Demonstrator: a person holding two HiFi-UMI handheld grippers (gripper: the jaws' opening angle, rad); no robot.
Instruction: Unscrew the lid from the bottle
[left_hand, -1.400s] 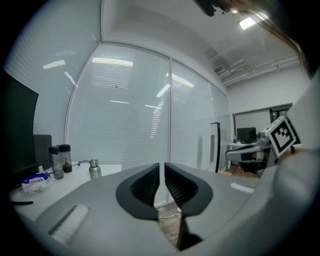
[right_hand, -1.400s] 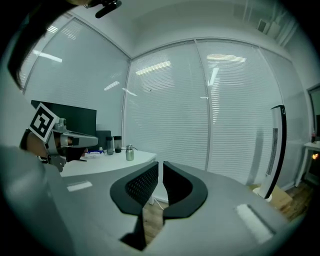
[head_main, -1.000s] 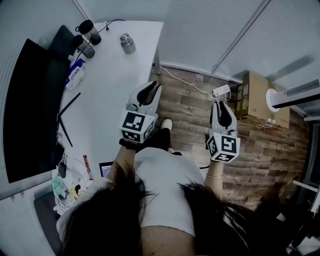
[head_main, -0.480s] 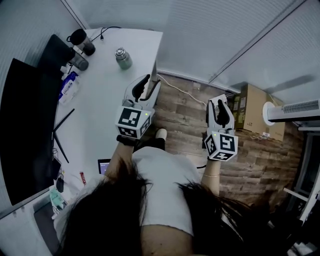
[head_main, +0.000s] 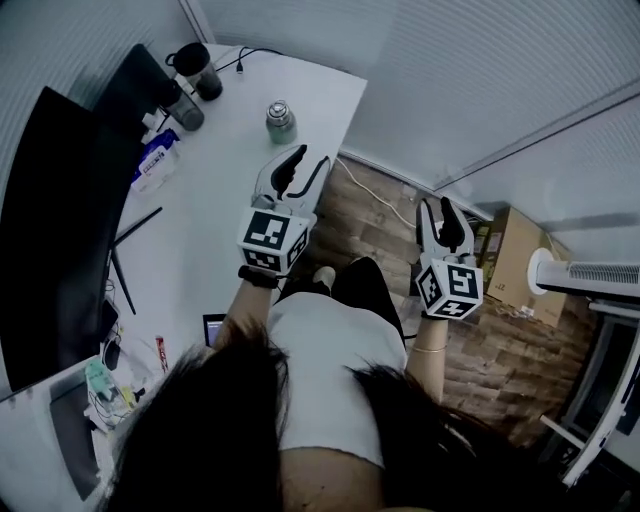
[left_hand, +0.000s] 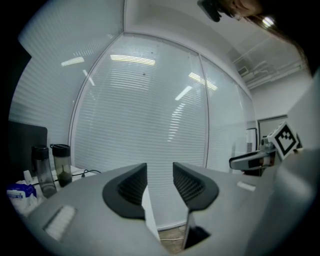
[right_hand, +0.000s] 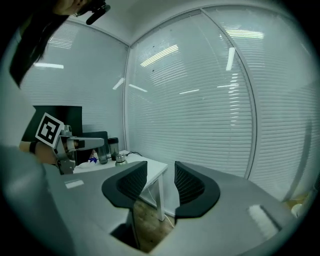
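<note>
A small metal bottle (head_main: 280, 121) with its lid on stands upright near the far end of the white table (head_main: 220, 190). My left gripper (head_main: 309, 162) hovers over the table's right edge, just short of the bottle and slightly to its right. Its jaws have just been opening and stand apart with nothing between them. My right gripper (head_main: 438, 210) is held over the wooden floor, off the table, and its jaws have also just been opening on nothing. In the right gripper view the bottle (right_hand: 120, 159) shows on the table (right_hand: 150, 169) beyond the left gripper (right_hand: 75, 145).
Two dark tumblers (head_main: 195, 68) (head_main: 186, 110) and a blue-white packet (head_main: 155, 165) stand at the table's far left, by a black monitor (head_main: 55, 220). A cardboard box (head_main: 520, 265) and a white fan (head_main: 590, 275) sit on the floor at right. Window blinds close off the far side.
Both grippers have moved forward, the left one toward the bottle. Both pairs of jaws have gone from nearly shut to open.
</note>
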